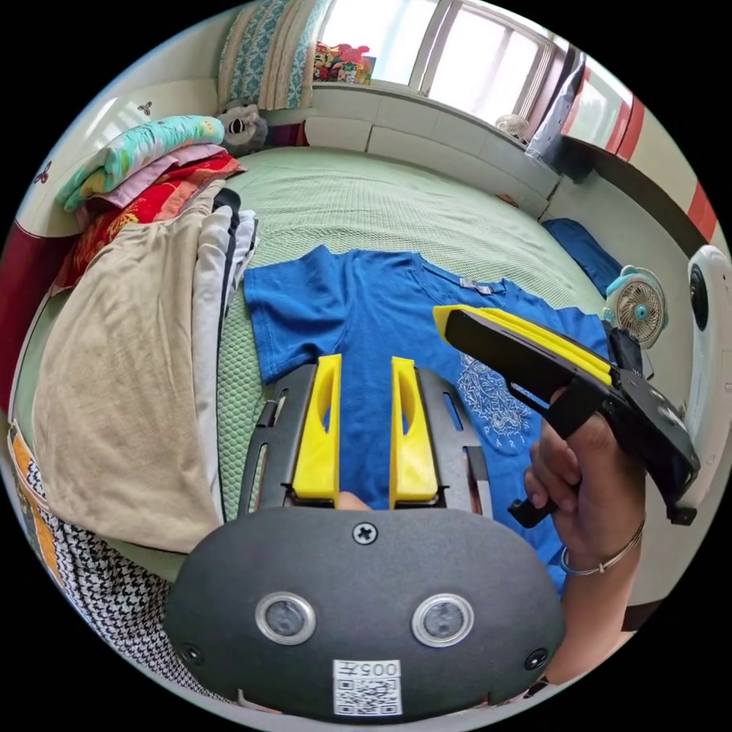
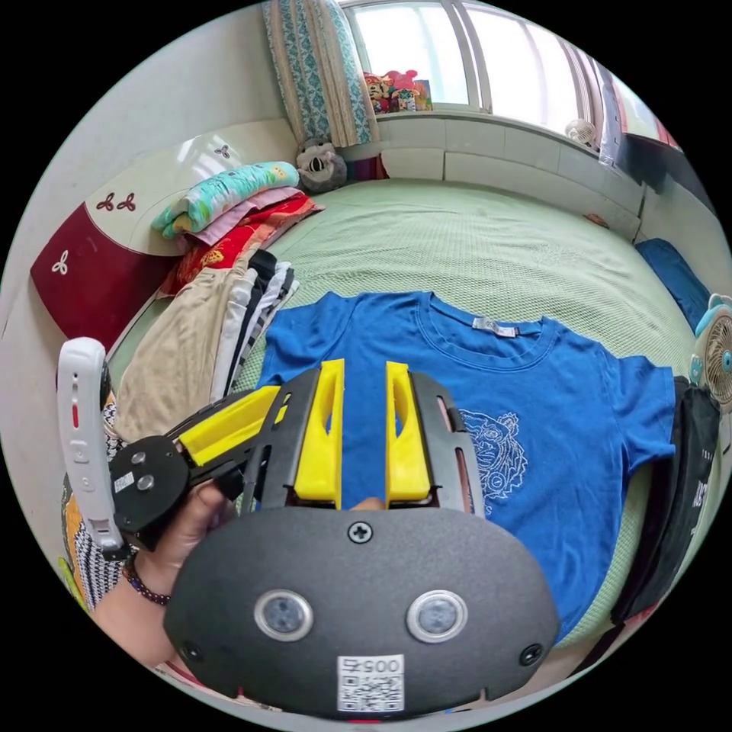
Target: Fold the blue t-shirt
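The blue t-shirt point(image 1: 381, 305) point(image 2: 564, 396) lies flat and face up on the green bed cover point(image 1: 381, 198), collar towards the window, both sleeves spread, a white print on its chest point(image 2: 492, 450). My left gripper point(image 1: 366, 362) hovers over the shirt's middle, yellow jaws apart with only blue cloth seen beyond the gap. My right gripper point(image 2: 364, 367) hangs over the shirt's left half, also open and holding nothing. A hand holds each tool. The right gripper point(image 1: 446, 314) reaches in from the right above the collar; the left gripper point(image 2: 267, 400) sits beside the shirt's left sleeve.
A pile of folded clothes topped by a beige garment point(image 1: 114, 366) lies along the shirt's left side, with folded blankets point(image 1: 145, 152) behind it. A black garment point(image 2: 679, 488) and a small fan point(image 2: 717, 354) sit on the right. A dark blue cloth point(image 1: 583, 248) lies farther back.
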The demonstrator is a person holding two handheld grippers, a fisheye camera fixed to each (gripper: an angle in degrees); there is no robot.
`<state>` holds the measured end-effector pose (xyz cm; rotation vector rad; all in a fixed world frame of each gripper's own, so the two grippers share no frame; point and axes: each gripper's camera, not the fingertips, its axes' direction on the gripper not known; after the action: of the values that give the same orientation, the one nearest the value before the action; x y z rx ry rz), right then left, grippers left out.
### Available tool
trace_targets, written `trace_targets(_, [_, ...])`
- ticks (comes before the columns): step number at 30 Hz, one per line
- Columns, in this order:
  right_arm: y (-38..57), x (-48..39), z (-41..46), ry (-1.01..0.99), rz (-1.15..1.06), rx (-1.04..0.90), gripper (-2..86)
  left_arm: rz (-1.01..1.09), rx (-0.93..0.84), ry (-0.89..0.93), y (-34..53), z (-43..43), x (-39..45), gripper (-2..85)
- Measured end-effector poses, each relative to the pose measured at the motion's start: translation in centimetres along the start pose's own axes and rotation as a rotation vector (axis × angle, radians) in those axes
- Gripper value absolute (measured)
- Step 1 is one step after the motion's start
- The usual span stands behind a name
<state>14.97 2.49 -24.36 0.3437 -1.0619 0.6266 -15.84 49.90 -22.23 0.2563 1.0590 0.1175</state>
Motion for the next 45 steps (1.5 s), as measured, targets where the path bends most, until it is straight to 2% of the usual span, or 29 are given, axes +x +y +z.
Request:
trace_targets(5, [-1.4, 1.0, 1.1, -0.012, 0.029, 0.000, 8.8, 0.013, 0.021, -0.037, -0.5, -0.6, 0.1, 10.6])
trace_targets(9, [-2.3, 2.2, 2.2, -0.026, 0.074, -0.011, 9.1, 0.053, 0.125, -0.103, -2.6, -3.4, 0.8, 11.0])
trace_targets(15, [-3.4, 2.0, 3.1, 0.044, 0.066, 0.006, 10.8, -0.018, 0.035, -0.085, -2.1, 0.0, -3.4, 12.8])
trace_targets(16, [-3.6, 1.7, 3.2, 0.060, 0.052, 0.013, 10.9, -0.057, 0.010, -0.034, -1.8, 0.3, -4.8, 12.6])
trace_targets(19, [-4.0, 1.1, 3.7, 0.079, 0.029, 0.019, 11.1, -0.041, 0.043, -0.006, -2.6, 0.1, -7.1, 13.2])
trace_targets(22, [-4.7, 0.6, 3.9, 0.014, 0.044, 0.019, 11.1, -0.060, -0.055, 0.035, -2.9, 2.3, -9.5, 13.7])
trace_targets(25, [-5.3, -0.4, 3.5, -0.127, 0.018, 0.020, 11.5, -0.111, -0.054, 0.077, -3.3, 3.0, -12.0, 13.8])
trace_targets(27, [-6.2, -1.5, 3.4, -0.135, -0.037, 0.029, 11.7, -0.129, -0.055, 0.061, -3.5, 3.5, -13.1, 13.8])
trace_targets(33, [-13.2, -6.4, 7.4, -0.131, -0.194, -0.078, 11.1, -0.152, -0.114, 0.136, -4.0, 7.0, -15.7, 13.6])
trace_targets(38, [-17.8, -10.2, 14.4, -0.008, -0.311, -0.299, 10.6, -0.136, -0.157, 0.139, -4.5, 9.2, -16.7, 11.8])
trace_targets(43, [-19.4, -11.2, 18.1, 0.047, -0.336, -0.422, 7.4, -0.206, -0.208, 0.064, -5.2, 10.3, -17.8, 1.5])
trace_targets(45, [-20.1, -10.6, 18.1, 0.022, -0.319, -0.434, 5.5, -0.204, -0.211, 0.065, -5.3, 10.4, -17.9, 0.3])
